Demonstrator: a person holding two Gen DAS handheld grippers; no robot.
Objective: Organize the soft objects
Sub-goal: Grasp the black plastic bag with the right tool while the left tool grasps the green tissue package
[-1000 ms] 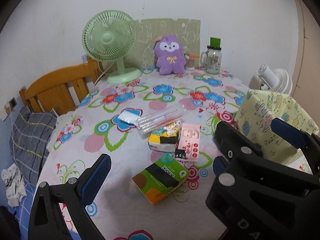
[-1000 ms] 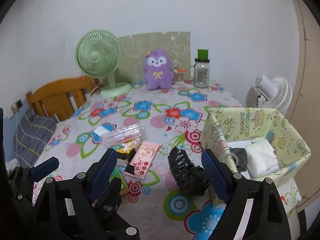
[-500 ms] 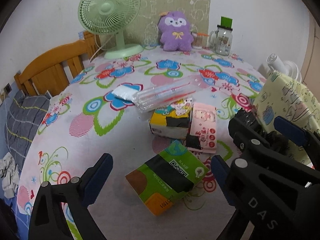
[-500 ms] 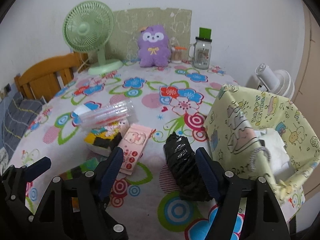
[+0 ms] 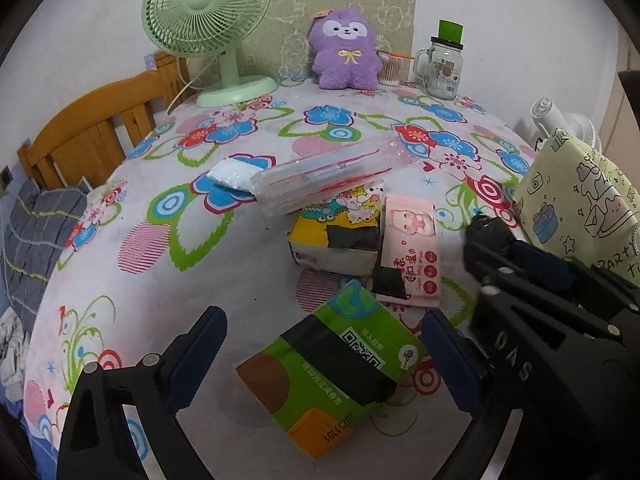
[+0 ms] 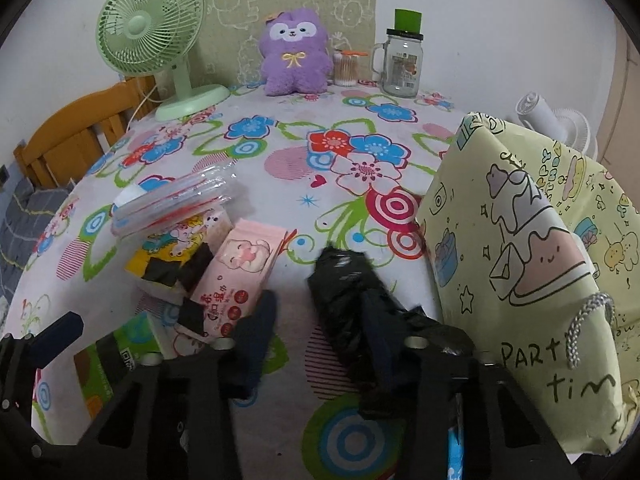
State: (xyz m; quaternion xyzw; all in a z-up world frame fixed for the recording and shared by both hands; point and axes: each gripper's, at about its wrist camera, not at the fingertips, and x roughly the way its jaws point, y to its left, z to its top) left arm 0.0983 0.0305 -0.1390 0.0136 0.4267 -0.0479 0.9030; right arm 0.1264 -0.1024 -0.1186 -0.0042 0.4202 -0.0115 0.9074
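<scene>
A green and orange tissue pack (image 5: 336,368) lies between the fingers of my open left gripper (image 5: 324,360). Behind it are a pink wipes pack (image 5: 410,256), a yellow tissue pack (image 5: 336,236) and a clear plastic pack (image 5: 324,176). My right gripper (image 6: 320,328) is open low over the table. Its right finger (image 6: 376,328) lies over a black plastic bundle (image 6: 344,280) and its left finger is beside the pink wipes pack (image 6: 236,276). A yellow cartoon-print bag (image 6: 532,256) stands at the right.
A green fan (image 5: 208,28), a purple plush (image 5: 344,56), a cotton swab jar (image 5: 390,68) and a glass mug jar (image 5: 442,68) stand at the table's far edge. A wooden chair (image 5: 88,132) is at the left. A white fan (image 6: 560,124) stands behind the bag.
Both grippers have moved down and forward toward the table. The left now straddles the green tissue pack. The right has closed in over the black bundle.
</scene>
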